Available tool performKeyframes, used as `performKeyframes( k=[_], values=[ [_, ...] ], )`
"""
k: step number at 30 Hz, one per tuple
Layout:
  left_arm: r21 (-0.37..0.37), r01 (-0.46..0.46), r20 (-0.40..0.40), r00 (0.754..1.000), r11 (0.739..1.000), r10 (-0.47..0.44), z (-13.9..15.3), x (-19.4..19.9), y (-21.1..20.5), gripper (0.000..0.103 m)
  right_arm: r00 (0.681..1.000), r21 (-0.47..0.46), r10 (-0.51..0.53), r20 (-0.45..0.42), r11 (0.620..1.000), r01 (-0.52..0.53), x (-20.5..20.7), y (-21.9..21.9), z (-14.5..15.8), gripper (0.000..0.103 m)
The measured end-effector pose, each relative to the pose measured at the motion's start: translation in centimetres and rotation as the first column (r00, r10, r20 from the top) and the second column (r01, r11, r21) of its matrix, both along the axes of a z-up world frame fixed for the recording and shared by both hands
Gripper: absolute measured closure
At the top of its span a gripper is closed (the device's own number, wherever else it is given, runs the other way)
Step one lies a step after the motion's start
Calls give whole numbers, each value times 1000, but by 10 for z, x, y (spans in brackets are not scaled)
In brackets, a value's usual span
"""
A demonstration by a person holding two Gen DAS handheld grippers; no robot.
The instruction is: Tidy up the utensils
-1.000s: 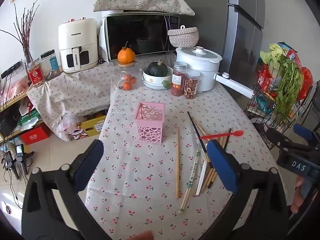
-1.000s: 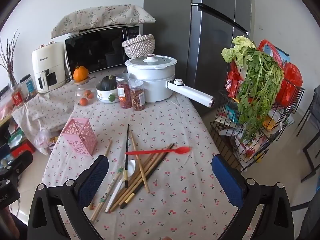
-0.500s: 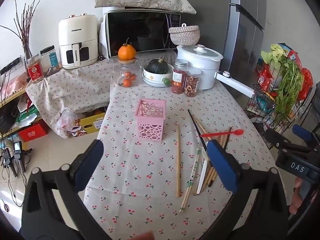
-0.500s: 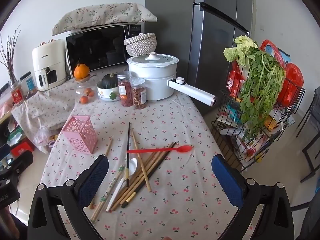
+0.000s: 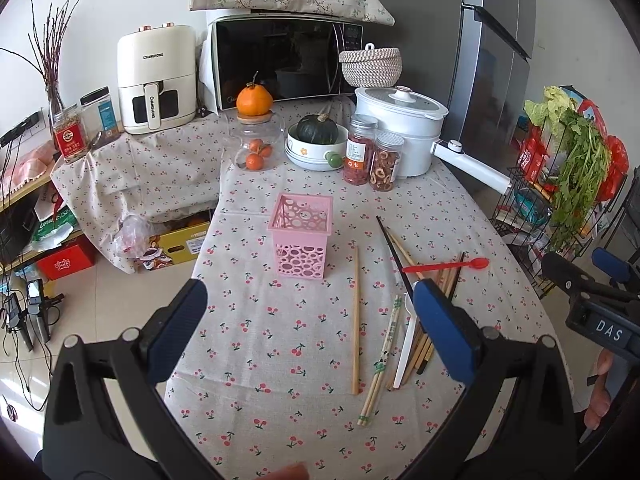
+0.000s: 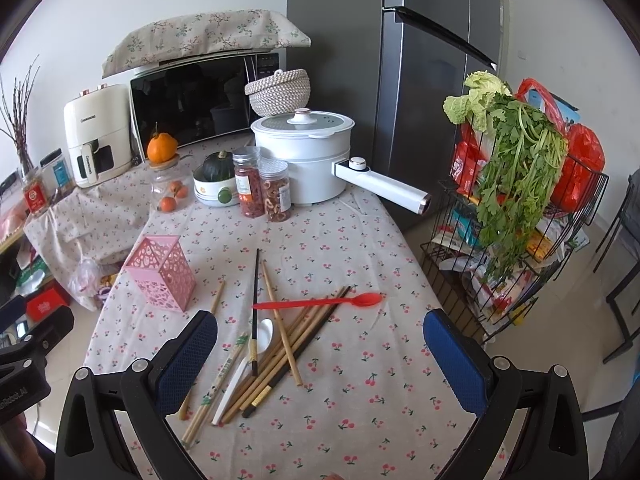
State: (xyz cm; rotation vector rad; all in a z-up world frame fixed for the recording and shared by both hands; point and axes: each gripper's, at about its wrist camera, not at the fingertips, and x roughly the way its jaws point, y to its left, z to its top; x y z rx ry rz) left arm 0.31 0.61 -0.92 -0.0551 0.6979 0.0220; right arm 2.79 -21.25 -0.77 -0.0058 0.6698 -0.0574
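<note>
While both grippers hang above the near edge of the table [image 5: 256, 184] covered in a cherry-print cloth, neither grasps anything: the left gripper [image 5: 310, 330] has its blue-padded fingers [image 5: 180, 330] spread wide apart, and the right gripper [image 6: 320, 360] likewise has its fingers [image 6: 454, 362] released and empty.

The pink perforated plastic utensil holder [image 5: 302, 238] stands upright near the middle of the table, with nothing visible inside it. To its right, apart from it, a single light wooden chopstick [image 5: 355, 320] lies lengthwise on the cloth. Just beyond that lies a paper-wrapped pair of bamboo chopsticks [image 5: 382, 360], and beside them a loose pile of brown wooden chopsticks [image 6: 304, 336] crossed over one another. A black chopstick [image 6: 255, 308] lies across the pile, a white plastic spoon [image 6: 256, 344] sits partly under it, and a red plastic spoon [image 6: 320, 302] rests across the far end of the pile.

At the back of the table stand a white electric pot [image 6: 308, 160] with a long handle and two clear jars of dried food [image 6: 262, 188].
</note>
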Motion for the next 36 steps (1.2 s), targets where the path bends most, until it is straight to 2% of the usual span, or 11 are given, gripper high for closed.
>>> performKeyframes(
  k=[36],
  values=[
    [-6,9,-11,1000,1000,-9,-6,-1,-4,1,1000,5,-5,-9,1000,5,1,1,-2,0]
  ],
)
